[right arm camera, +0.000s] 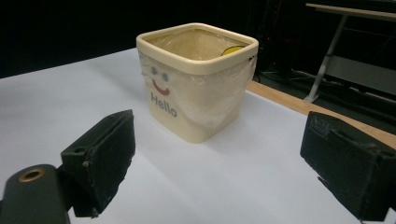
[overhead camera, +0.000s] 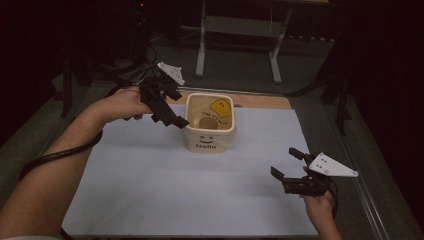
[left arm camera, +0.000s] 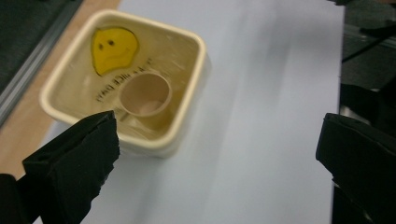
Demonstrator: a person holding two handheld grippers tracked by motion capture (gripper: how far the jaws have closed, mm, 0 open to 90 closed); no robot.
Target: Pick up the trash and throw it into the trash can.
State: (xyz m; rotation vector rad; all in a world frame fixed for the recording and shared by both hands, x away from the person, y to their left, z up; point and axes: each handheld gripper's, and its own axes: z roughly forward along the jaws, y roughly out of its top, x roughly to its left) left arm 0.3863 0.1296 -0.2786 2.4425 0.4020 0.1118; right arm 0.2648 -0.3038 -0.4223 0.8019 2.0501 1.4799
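The cream tub (overhead camera: 209, 122) stood toward the far edge of the white sheet (overhead camera: 150, 185), a small brown cup (left arm camera: 144, 94) inside it, the left gripper (overhead camera: 172, 117) spread empty beside its rim and the right gripper (overhead camera: 286, 164) spread empty well apart from it.

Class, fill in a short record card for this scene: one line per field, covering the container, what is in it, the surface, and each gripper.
Container: cream square tub, upright, a smiling face and "Hello" on its front, clear liner inside
Contents: small tan cup lying in the tub; yellow smiley print on an inner wall
Surface: white sheet on the table
Left gripper: open, at the tub's left rim, over the table
Right gripper: open, apart from the tub, near the sheet's right edge
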